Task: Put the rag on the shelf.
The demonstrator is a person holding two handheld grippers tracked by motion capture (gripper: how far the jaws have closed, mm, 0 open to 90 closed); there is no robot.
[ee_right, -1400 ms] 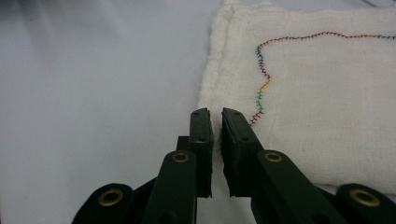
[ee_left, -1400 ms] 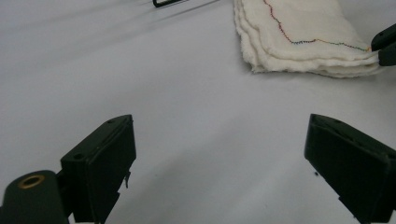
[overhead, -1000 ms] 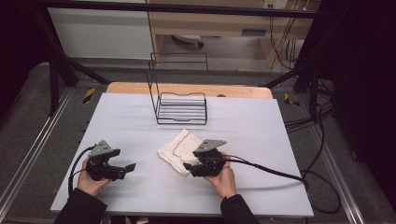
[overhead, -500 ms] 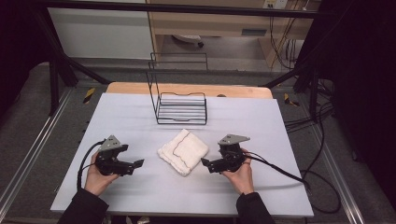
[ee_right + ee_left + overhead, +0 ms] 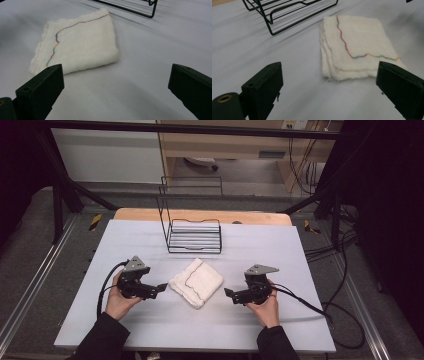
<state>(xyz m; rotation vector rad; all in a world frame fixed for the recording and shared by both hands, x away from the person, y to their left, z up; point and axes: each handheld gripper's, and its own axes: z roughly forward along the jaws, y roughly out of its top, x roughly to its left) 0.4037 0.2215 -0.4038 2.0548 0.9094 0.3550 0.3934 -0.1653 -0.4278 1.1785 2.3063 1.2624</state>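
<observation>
**So: cloth folded, both tools off it**

Progress, as I read it: the cloth (image 5: 195,282) lies folded into a neat rectangle in the centre of the high view, flat on the table (image 5: 300,250), nothing touching it. Folding looks finished. The wire rack (image 5: 192,234) just above it in frame holds nothing, so if the cloth is meant to go in there, that part isn't done.

Tools:
- left gripper (image 5: 161,287), lower left of centre, jaws wide apart and empty, tips just beside the cloth's left edge.
- right gripper (image 5: 228,293), lower right of centre, jaws have just been opening, now wide, nothing between them. A clear gap to the cloth's right edge.

Materials and shapes:
- Cloth: cream, loose gauzy weave, soft and limp. Several layers show as stacked frayed edges in the left gripper view (image 5: 354,47). A thin wavy line of multicoloured stitching runs across the top face. Corners rounded, slightly puffy.
- Rack: thin black wire, rigid, open bars on the floor, tall upright frame at its left end.
- Table top: smooth matt pale grey, with a wooden edge along the far side.
- Jaws: blocky black plastic, flat inner faces.
</observation>
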